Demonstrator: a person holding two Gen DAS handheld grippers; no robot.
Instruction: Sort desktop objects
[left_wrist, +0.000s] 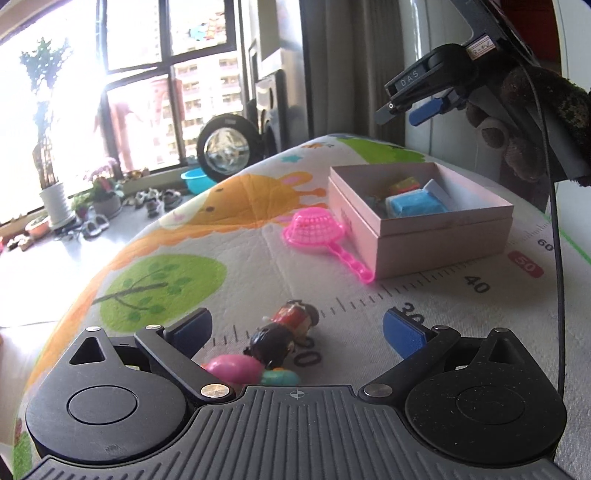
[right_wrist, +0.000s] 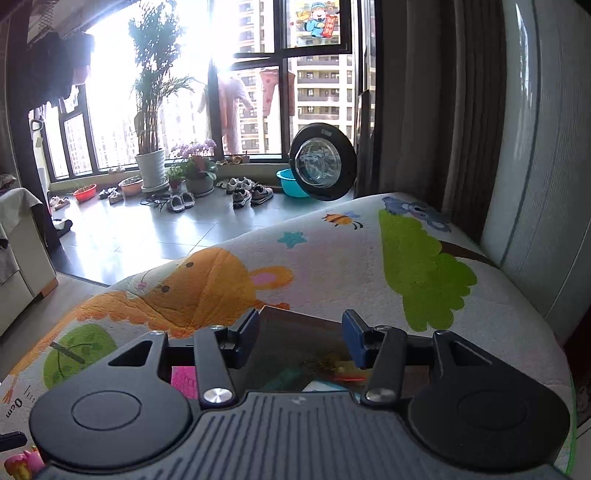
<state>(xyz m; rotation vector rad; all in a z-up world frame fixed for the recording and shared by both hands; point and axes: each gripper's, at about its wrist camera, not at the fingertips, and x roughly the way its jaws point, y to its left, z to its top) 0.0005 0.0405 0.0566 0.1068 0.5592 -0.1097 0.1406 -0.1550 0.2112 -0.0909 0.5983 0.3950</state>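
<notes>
Toys already fill the pink box (left_wrist: 443, 229) upper right. Strainer (left_wrist: 314, 227) and figurine (left_wrist: 288, 328) remain on the counter (left_wrist: 221, 240). Left claw (left_wrist: 295, 332) gapes wide and empty; right claw (right_wrist: 299, 332) is likewise open.

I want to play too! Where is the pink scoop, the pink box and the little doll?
pink scoop (left_wrist: 314, 226): left wrist view, on its mesh bowl.
pink box (left_wrist: 436, 242): left wrist view, on its front wall.
little doll (left_wrist: 284, 330): left wrist view, on its body.

a cartoon-printed play mat (right_wrist: 332, 258) covers the surface. beyond it, a tall potted palm in a white pot (right_wrist: 150, 168), scattered shoes (right_wrist: 251, 194) and a turquoise plastic basin (right_wrist: 290, 182) sit by the window.
</notes>
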